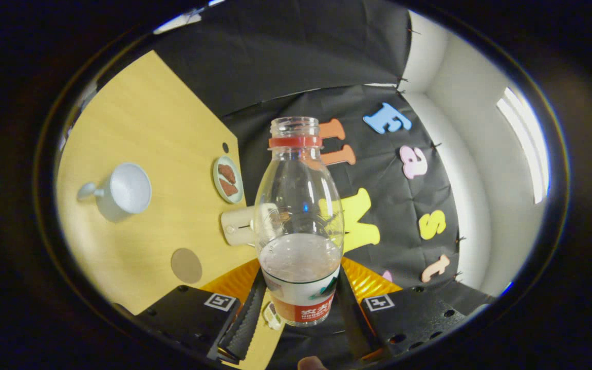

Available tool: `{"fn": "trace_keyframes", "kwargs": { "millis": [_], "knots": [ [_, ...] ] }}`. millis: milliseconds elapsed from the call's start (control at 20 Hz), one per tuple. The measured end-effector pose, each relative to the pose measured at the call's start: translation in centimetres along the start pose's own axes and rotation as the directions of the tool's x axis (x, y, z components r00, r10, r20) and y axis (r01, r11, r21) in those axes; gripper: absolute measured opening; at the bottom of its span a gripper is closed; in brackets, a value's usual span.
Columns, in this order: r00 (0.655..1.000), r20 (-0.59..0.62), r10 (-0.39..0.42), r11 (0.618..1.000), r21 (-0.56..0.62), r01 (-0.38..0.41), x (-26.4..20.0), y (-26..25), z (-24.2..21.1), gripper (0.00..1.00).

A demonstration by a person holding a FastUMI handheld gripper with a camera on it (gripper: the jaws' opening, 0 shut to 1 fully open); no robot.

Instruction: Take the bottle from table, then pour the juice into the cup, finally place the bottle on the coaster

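Observation:
A clear plastic bottle [298, 221] with a red neck ring and no cap stands between my fingers, its lower part holding a pale liquid. My gripper [300, 308] is shut on the bottle, both fingers pressing its labelled base. The whole scene is rolled, so the wooden table [142, 128] runs up the left. A white cup [124, 191] with a handle stands on the table, far to the left of the bottle. A round brownish coaster [186, 265] lies on the table nearer the fingers, left of the bottle's base.
A small plate [227, 179] with reddish-brown food pieces rests near the table's edge, just left of the bottle's shoulder. A cream box-like object [238, 226] sits behind the bottle at the table's edge. Black cloth wall rises beyond; a white wall stands to the right.

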State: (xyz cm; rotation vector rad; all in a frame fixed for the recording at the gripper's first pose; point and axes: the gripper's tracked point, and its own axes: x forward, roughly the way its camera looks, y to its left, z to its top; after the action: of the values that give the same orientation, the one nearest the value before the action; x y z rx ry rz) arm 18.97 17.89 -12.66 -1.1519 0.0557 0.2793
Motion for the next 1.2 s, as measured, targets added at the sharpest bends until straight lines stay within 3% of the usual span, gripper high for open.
{"fn": "trace_keyframes", "kwargs": {
  "millis": [150,350,600,800,950,1100,1200],
  "knots": [
    [1.000,0.024,0.012,0.972,0.236,-0.017,-0.4,-1.8,0.1,0.76],
    [0.998,0.051,0.030,0.859,0.510,-0.052,0.6,-3.6,-0.2,0.76],
    [0.993,0.110,0.039,0.657,0.746,-0.108,2.3,-5.4,-0.5,0.76],
    [0.991,0.133,0.032,0.518,0.845,-0.130,4.5,-5.3,-1.2,0.76],
    [0.993,0.116,0.034,0.468,0.876,-0.118,6.4,-4.2,-2.3,0.76],
    [0.994,0.094,0.049,0.470,0.877,-0.106,8.0,-2.6,-3.0,0.76],
    [0.994,0.092,0.052,0.449,0.887,-0.105,8.9,-1.4,-3.5,0.76]
  ]
}}
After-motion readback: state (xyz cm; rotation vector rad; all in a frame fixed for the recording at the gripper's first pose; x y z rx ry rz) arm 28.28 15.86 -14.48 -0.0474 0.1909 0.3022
